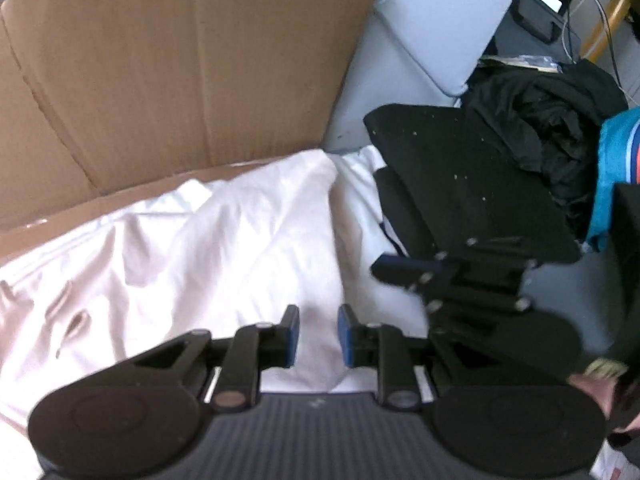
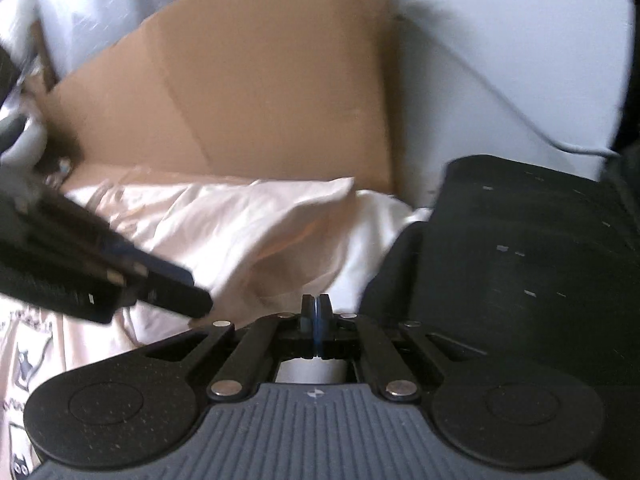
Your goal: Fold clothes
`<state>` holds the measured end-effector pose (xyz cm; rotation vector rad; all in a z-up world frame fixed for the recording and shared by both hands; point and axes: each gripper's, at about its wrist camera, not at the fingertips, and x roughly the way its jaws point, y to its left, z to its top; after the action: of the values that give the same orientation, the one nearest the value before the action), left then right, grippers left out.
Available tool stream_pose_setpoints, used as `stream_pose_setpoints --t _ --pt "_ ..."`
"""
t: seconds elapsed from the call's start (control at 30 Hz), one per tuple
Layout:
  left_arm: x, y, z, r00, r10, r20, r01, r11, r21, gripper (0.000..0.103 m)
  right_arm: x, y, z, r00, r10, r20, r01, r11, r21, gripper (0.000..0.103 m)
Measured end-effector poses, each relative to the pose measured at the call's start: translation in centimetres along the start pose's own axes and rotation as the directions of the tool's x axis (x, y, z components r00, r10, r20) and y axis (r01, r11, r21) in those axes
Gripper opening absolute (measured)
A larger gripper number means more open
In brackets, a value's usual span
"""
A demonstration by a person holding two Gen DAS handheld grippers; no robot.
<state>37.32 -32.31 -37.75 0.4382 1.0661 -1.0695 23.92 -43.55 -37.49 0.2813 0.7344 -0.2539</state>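
Observation:
A pale pink garment (image 1: 192,248) lies rumpled on the surface in front of a cardboard flap, over a white cloth (image 1: 360,208). My left gripper (image 1: 319,336) hovers low over the pink fabric, open, with nothing between its blue pads. The right gripper (image 1: 384,270) reaches in from the right, just above the white cloth. In the right wrist view the pink garment (image 2: 248,220) fills the middle, and the right gripper (image 2: 316,316) is shut, pads pressed together with no cloth visible between them. The left gripper (image 2: 188,296) crosses in from the left, blurred.
A large cardboard sheet (image 1: 180,64) stands behind the garment. Folded black clothes (image 1: 472,176) are stacked to the right, with a crumpled black pile (image 1: 552,120) and a teal item (image 1: 612,168) behind. A grey-blue cushion (image 1: 420,40) lies at the back. A person's hand (image 1: 592,388) shows at the right edge.

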Motion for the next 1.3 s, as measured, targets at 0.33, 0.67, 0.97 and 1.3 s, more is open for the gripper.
stream_pose_setpoints --t 0.33,0.67,0.97,1.3 --pt "1.1 0.6 0.1 0.997 0.067 0.026 -0.067 0.998 0.013 0.003 1.3 1.2 -0.2 0.997 0.072 -0.039 -0.074 0.995 -0.068 0.001" --pt "-1.4 0.2 0.4 0.989 0.11 0.103 -0.112 0.993 0.023 0.007 2.9 3.0 0.9 0.997 0.064 -0.035 -0.07 0.978 -0.197 0.043" --pt "-1.0 -1.5 0.2 0.994 0.048 0.099 -0.058 0.993 0.1 0.009 2.5 4.2 0.8 0.991 0.135 -0.022 -0.135 0.948 -0.286 0.043" --pt "0.8 -0.1 -1.2 0.995 0.092 0.043 -0.096 0.99 0.107 0.033 4.5 4.4 -0.1 0.989 0.132 -0.072 -0.147 0.953 -0.266 0.043"
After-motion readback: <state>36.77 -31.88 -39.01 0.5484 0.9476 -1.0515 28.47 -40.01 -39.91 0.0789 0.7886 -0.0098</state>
